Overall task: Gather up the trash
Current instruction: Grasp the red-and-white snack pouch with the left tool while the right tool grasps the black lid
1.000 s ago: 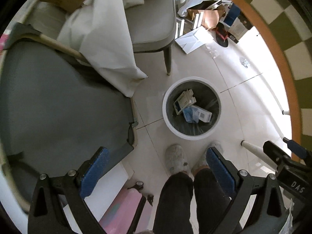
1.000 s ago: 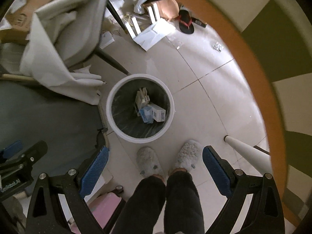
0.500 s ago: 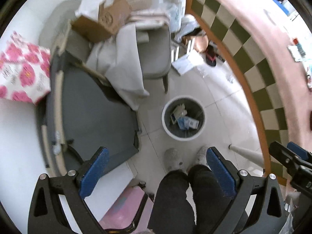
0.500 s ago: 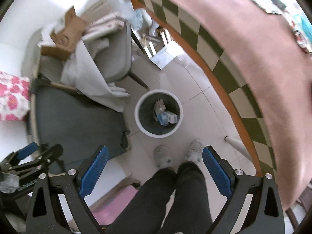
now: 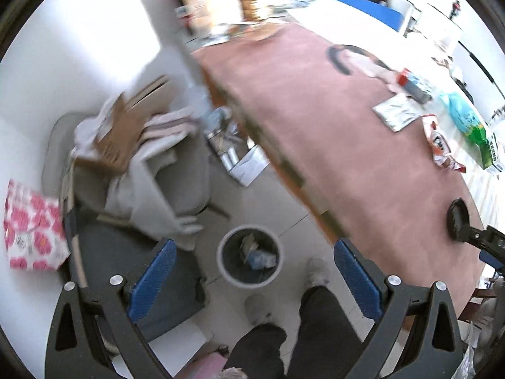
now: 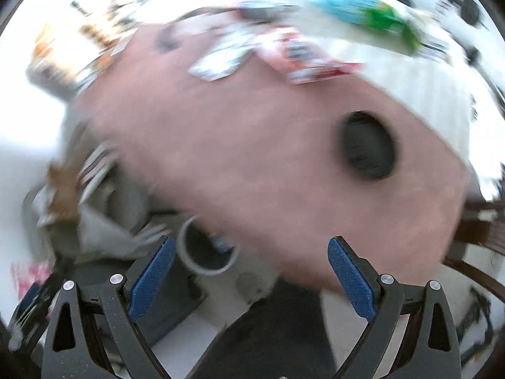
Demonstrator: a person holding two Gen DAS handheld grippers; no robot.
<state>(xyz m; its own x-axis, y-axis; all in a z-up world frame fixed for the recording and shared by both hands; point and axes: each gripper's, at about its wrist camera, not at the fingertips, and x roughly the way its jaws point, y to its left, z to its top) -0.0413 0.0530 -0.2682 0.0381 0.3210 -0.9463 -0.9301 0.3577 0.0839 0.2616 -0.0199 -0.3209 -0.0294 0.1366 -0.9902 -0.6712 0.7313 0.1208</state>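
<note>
A white-rimmed bin (image 5: 249, 254) with a black liner stands on the floor and holds a few packets. My left gripper (image 5: 254, 279) hangs open high above it, empty. The pink-topped table (image 5: 315, 120) carries trash: a silver packet (image 5: 398, 112), a red and white wrapper (image 5: 439, 142), and a blue-green bag (image 5: 468, 120). In the blurred right wrist view my right gripper (image 6: 249, 276) is open and empty, over the table (image 6: 252, 145) edge. The bin (image 6: 205, 252) shows partly under that edge, and the red wrapper (image 6: 312, 57) and silver packet (image 6: 221, 60) lie far across.
A black round object (image 5: 457, 219) (image 6: 367, 148) rests on the table near its front edge. A grey chair (image 5: 176, 170) piled with cloth and cardboard stands left of the bin. A person's dark trousers (image 5: 318, 325) and slippers are below. A pink floral bag (image 5: 31, 230) lies at the left.
Both grippers have risen and tilted up from the bin toward the tabletop. The table's trash has come into view; the bin has shrunk and dropped lower. Both stay open.
</note>
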